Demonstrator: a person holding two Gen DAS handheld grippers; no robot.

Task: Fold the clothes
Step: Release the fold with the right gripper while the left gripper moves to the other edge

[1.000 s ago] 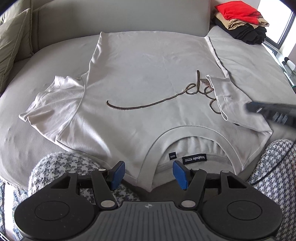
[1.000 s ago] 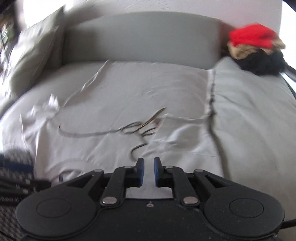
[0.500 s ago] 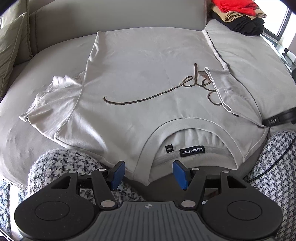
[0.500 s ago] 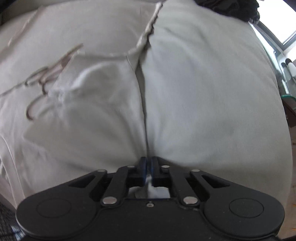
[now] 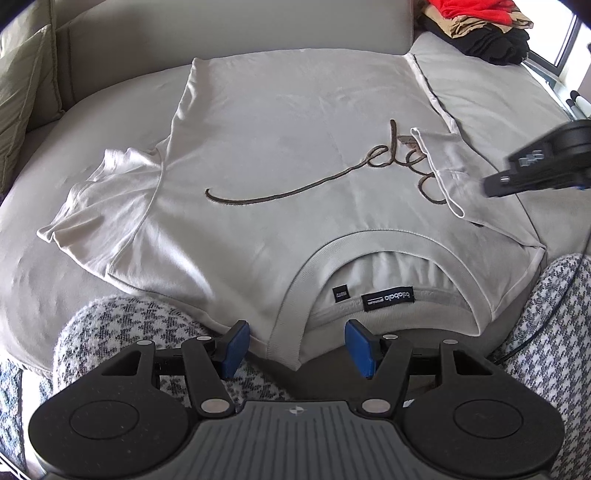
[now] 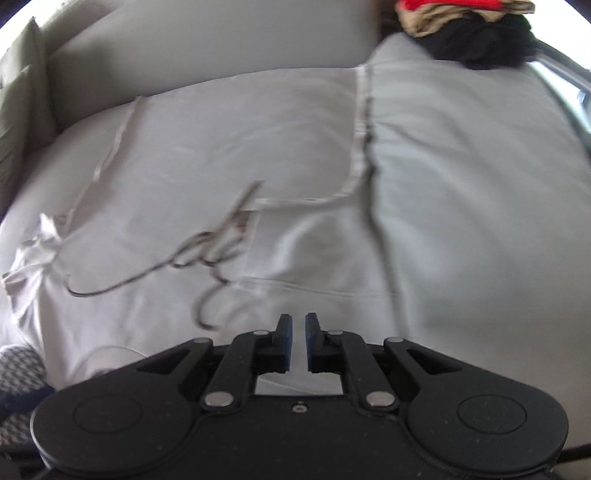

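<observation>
Grey T-shirt (image 5: 280, 140) spread flat on sofa seat (image 5: 491, 99) for folding, right sleeve (image 5: 465, 173) turned in. Left gripper (image 5: 295, 347) agape at collar; right gripper (image 6: 298, 334) opening, empty.

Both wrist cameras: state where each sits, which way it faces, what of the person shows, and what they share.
Left wrist: on the left tongs, angled down at the T-shirt collar; checked knees show, and the right tongs.
Right wrist: on the right tongs, over the folded-in sleeve; a checked knee shows at lower left.
Shared: T-shirt, sofa, clothes pile.
</observation>
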